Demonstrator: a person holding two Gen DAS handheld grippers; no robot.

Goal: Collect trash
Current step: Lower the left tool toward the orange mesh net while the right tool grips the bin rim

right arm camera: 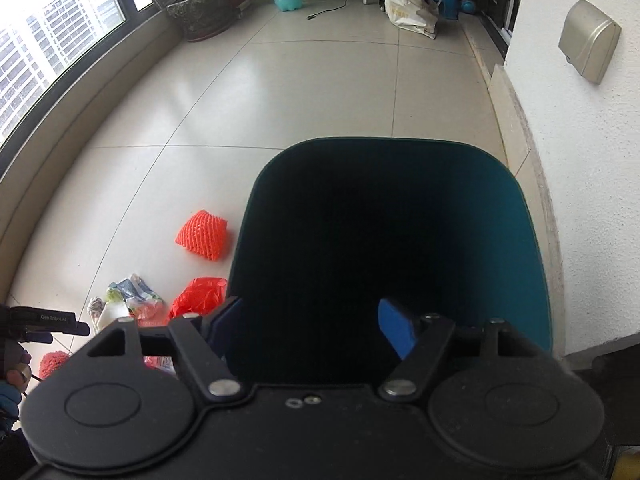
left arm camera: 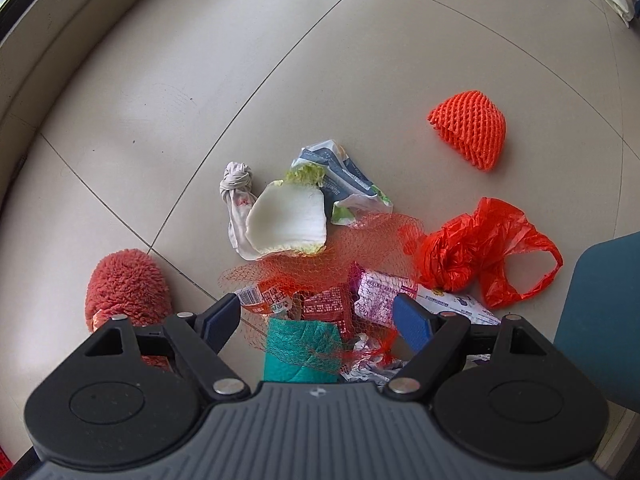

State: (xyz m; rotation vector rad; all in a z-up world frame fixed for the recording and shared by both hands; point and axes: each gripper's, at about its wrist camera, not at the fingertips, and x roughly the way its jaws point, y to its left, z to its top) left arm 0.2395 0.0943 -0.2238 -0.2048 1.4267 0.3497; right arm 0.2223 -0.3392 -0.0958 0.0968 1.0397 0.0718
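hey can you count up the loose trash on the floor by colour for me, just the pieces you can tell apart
Orange or red: 3, foam fruit net, plastic bag, mesh netting
White: 2, knotted cloth, cabbage leaf
Teal: 1, cloth
Printed wrappers: at least 4, blue-white packet, red, purple, white
Total: at least 10

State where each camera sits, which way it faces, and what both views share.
Left wrist: on the left gripper, facing down at floor trash, its open fingers over the red mesh net; a red slipper alongside.
Right wrist: on the right gripper, tilted down into the teal bin, jaws open and empty; a hand at left.
Shared: orange foam net, red plastic bag, bin.
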